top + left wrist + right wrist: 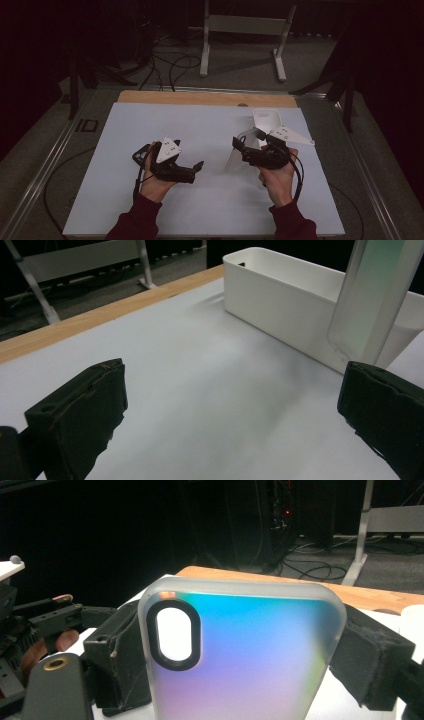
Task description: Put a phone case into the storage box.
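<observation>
A person's two hands, sleeves in dark red, entered from the near edge of the bench (200,210), each holding a gripper above its pale sheet. The left gripper (192,170) sat low at the left, its jaws spread wide with nothing between them; in the left gripper view both black jaws stood far apart over bare bench surface. The right gripper (239,145), held in the right hand (277,182), had its jaws closed on the two long edges of a phone case (240,655), a frosted shell with an iridescent blue-to-violet back and an oval camera cut-out (175,635) ringed in black. The case stood upright between the pads in the right gripper view, with the left gripper just behind it to the left. Beyond the case, toward the far right of the bench, a white bin (280,300) rested on the sheet, its open top visible in the left gripper view. Behind it ran the bench's wooden far edge (200,97), then grey floor with cables (170,65) and a white frame stand (245,25).
</observation>
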A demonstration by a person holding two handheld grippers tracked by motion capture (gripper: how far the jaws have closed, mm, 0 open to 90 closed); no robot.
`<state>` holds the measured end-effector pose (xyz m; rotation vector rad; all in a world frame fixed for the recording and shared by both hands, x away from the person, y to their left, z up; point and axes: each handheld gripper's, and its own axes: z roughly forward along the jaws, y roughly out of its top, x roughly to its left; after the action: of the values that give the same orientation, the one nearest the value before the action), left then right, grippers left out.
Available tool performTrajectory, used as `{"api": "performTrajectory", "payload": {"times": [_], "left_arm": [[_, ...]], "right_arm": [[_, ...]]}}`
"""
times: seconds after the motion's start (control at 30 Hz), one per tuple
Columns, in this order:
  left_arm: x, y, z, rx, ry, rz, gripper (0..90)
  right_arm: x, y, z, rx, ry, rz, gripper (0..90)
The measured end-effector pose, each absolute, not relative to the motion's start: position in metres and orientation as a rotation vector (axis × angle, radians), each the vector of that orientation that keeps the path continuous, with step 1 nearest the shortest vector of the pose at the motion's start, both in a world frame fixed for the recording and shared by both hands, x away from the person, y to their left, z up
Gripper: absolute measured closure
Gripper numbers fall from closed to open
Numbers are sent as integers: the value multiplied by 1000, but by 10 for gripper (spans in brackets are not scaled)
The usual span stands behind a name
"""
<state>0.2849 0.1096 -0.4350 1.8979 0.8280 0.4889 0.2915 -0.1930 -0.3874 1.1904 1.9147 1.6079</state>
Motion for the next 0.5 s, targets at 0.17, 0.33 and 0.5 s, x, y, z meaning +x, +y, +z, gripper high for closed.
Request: {"api": "performTrajectory", "payload": {"times": [0.17, 0.33, 0.5], "left_arm": [[285, 119, -435, 1898, 842, 508, 2], [285, 128, -435, 1891, 852, 517, 2], [285, 135, -437, 1890, 856, 525, 2]], "right_arm": [[293, -194, -386, 1197, 1903, 1603, 168], [295, -196, -386, 1198, 1899, 1598, 168], [296, -197, -385, 1202, 1894, 1595, 168]]}}
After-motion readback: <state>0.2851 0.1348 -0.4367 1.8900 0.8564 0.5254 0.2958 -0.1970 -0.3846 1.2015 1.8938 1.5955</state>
